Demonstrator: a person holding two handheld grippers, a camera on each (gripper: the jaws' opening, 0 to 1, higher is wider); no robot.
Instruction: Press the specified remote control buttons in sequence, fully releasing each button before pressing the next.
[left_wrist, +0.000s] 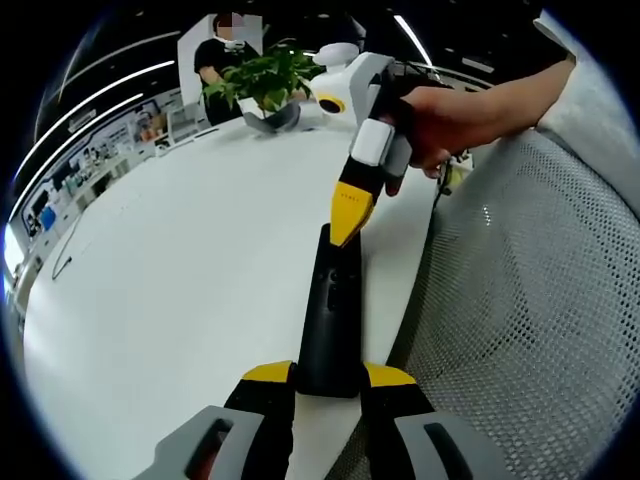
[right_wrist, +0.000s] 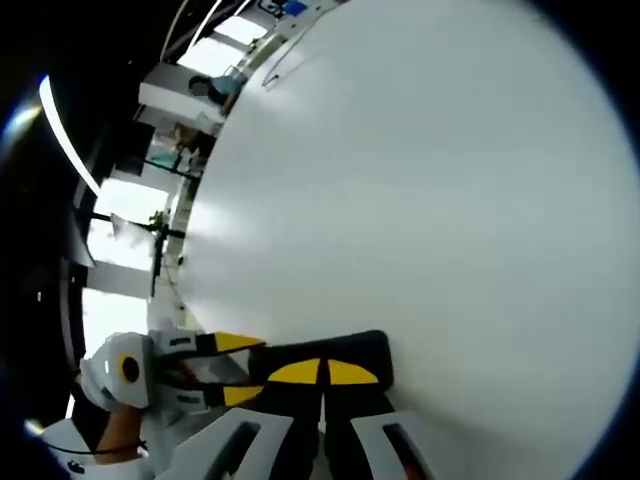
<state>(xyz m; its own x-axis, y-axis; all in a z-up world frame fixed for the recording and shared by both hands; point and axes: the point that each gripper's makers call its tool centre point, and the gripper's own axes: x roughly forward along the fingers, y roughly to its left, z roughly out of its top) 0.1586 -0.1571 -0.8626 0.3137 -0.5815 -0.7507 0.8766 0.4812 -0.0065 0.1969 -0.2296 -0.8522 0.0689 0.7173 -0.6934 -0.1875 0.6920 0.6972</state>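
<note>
A black remote control (left_wrist: 330, 300) lies lengthwise on the white table (left_wrist: 180, 280), close to its right edge. My left gripper (left_wrist: 330, 375) is shut on the remote's near end, a yellow tip on each side. My right gripper (left_wrist: 350, 215), held by a hand, comes down from the upper right with its yellow tips together on the remote's far end. In the right gripper view the remote (right_wrist: 350, 349) lies crosswise under my shut right gripper (right_wrist: 323, 372). The left gripper (right_wrist: 238, 368) clamps it from the left.
A potted green plant (left_wrist: 265, 80) stands at the table's far end, with a person (left_wrist: 225, 55) behind it. A thin cable (left_wrist: 65, 255) lies at the table's left. Grey mesh (left_wrist: 530, 300) of a chair lies past the table's right edge.
</note>
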